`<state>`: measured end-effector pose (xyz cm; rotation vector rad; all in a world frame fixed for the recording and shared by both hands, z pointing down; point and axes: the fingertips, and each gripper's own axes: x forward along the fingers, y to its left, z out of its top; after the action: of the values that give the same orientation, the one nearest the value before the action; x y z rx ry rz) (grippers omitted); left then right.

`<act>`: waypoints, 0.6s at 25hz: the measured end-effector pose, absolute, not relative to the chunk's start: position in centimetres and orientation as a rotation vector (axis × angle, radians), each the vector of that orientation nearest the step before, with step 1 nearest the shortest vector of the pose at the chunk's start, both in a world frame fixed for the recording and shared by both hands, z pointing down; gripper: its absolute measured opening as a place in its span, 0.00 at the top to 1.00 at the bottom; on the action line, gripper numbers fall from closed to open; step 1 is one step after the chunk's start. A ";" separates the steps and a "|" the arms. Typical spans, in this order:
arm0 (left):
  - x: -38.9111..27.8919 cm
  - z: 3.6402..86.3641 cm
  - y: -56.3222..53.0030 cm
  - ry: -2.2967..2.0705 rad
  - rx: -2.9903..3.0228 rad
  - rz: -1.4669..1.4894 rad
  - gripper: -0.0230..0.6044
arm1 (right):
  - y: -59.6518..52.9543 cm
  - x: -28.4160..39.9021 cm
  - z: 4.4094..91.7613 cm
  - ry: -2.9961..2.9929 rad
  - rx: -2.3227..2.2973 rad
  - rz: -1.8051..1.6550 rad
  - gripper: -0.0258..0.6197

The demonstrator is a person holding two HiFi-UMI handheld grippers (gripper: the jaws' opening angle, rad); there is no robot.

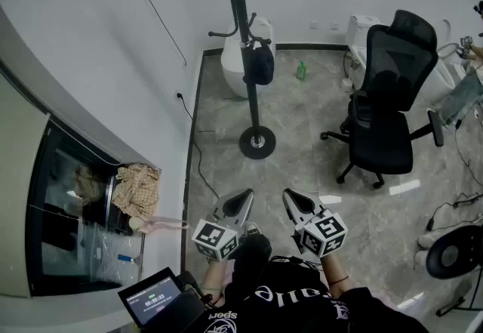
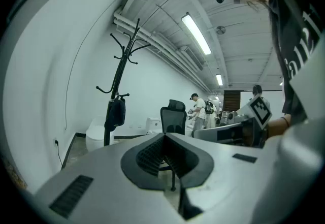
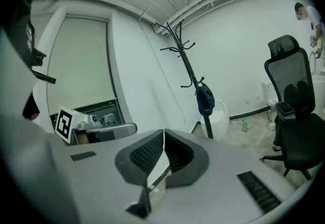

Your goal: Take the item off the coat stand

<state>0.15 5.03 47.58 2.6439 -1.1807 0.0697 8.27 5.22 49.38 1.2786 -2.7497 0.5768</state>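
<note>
A black coat stand (image 1: 243, 37) rises from a round base on the grey floor, near the white wall. A dark bag or cap (image 1: 261, 64) hangs from one of its low hooks; the same item (image 2: 116, 112) (image 3: 205, 99) shows in both gripper views, far ahead. My left gripper (image 1: 243, 196) and right gripper (image 1: 290, 196) are held side by side close to the body, well short of the stand. Both are shut with nothing between the jaws.
A black office chair (image 1: 389, 101) stands right of the stand. A white rounded tub (image 1: 240, 67) and a green bottle (image 1: 302, 71) sit by the far wall. A cable (image 1: 198, 158) runs along the floor. People (image 2: 199, 110) stand far behind.
</note>
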 end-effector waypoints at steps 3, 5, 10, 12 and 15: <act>-0.4 47.5 2.2 -1.144 2.672 0.079 0.96 | 2.4 7.5 49.7 -2.739 1.296 0.577 0.93; -1.0 47.2 0.2 -1.128 2.689 0.085 0.96 | 0.5 6.7 49.6 -2.737 1.303 0.570 0.93; -3.5 46.4 -4.9 -1.117 2.717 0.079 0.96 | -3.9 4.6 48.8 -2.735 1.343 0.560 0.93; -4.2 46.4 -6.4 -1.112 2.724 0.074 0.96 | -5.2 4.1 48.5 -2.729 1.354 0.556 0.93; -4.7 47.4 -8.3 -1.088 2.721 0.078 0.96 | -6.7 3.7 48.4 -2.706 1.375 0.557 0.93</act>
<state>-4.72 -8.26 47.39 2.7208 -1.0885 0.0780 3.67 -6.70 48.44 1.3751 -2.7058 0.5575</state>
